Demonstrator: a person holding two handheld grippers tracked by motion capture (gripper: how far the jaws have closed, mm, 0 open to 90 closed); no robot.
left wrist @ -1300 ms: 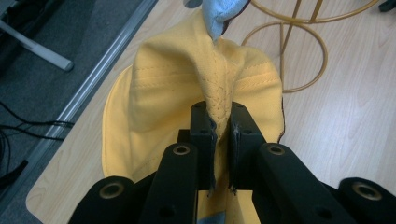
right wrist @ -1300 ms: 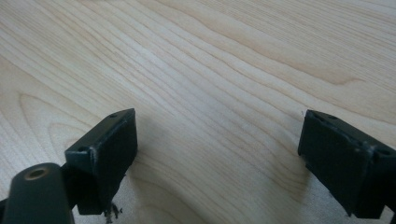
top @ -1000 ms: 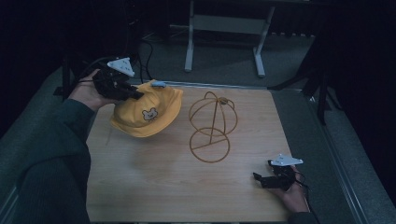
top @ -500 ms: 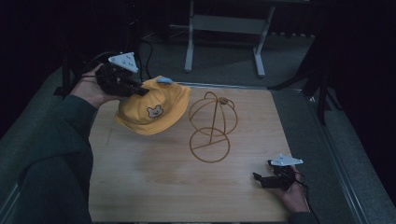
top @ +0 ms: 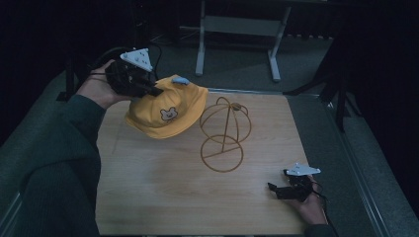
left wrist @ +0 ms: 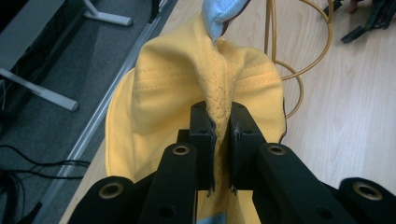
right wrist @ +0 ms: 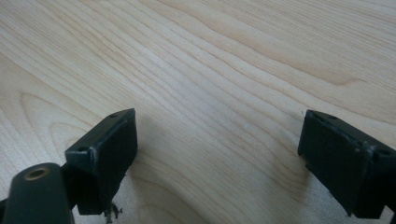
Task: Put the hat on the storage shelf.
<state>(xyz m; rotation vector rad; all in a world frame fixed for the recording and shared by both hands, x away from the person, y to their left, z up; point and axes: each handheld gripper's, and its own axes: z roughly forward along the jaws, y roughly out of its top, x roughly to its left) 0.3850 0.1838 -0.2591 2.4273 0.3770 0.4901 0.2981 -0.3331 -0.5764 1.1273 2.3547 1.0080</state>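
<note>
Pinching a fold of the yellow hat (top: 165, 111), the left gripper (left wrist: 219, 135) has its jaws nearly together on the seamed cloth and holds it up beside the wire stand (top: 223, 133). Hat looks light, soft and floppy; it sags from the grip. Better to hold it at the stitched brim. Right gripper (right wrist: 217, 158) rests wide open on the table (top: 163, 192), holding nothing.

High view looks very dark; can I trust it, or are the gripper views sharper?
High view: dim, surroundings black, yellow hat and wire stand readable. Left gripper view: bright, sharp fabric pinched in left gripper. Right gripper view: evenly lit, table grain crisp.
</note>
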